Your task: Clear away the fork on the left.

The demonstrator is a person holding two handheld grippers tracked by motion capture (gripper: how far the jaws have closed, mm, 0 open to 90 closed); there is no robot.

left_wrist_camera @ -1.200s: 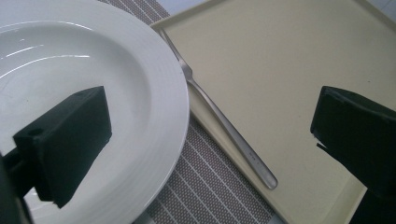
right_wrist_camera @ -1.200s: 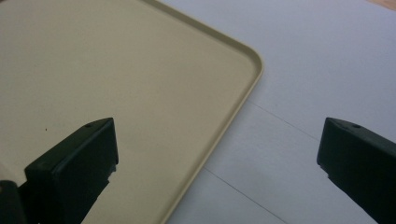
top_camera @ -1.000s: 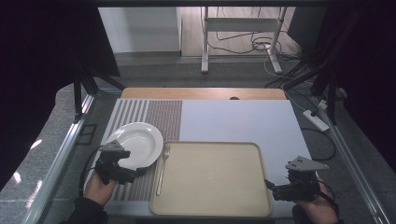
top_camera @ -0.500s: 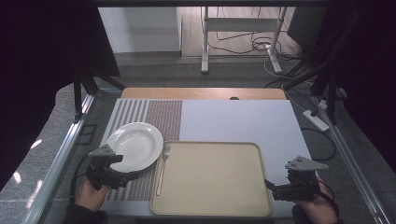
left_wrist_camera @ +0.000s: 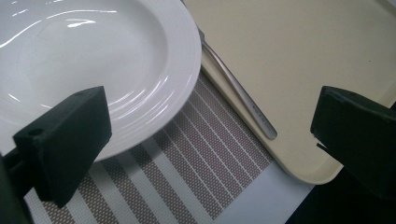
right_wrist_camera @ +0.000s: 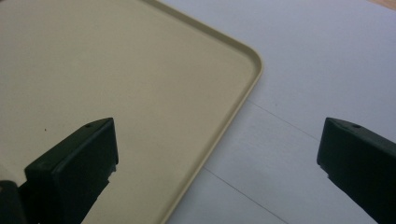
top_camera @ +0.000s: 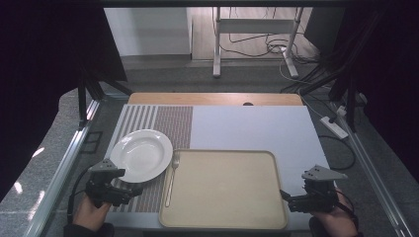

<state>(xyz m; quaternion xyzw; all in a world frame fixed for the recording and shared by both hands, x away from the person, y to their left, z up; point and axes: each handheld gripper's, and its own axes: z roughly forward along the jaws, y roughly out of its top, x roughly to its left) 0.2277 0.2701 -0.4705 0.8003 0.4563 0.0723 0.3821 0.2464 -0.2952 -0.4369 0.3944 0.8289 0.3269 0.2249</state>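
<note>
Surface: white table [top_camera: 257,126], striped mat [top_camera: 158,123] left.
Plate [top_camera: 142,154]: glazed, slippery, fragile; I'd grip the near rim.
Left gripper [left_wrist_camera: 210,135]: jaws wide apart.
Right gripper [right_wrist_camera: 219,158]: jaws wide apart, empty.

The left tool [top_camera: 132,189] sits at the near left corner of the desk [top_camera: 247,128], gripped from behind by the left hand [top_camera: 91,212], its jaws spread wide and pointing toward the desk's middle. The right tool [top_camera: 285,196] sits at the near right corner of the desk, the right hand [top_camera: 332,219] wrapped around its rear, jaws likewise wide apart with nothing between them, aimed leftward across the desk.
</note>
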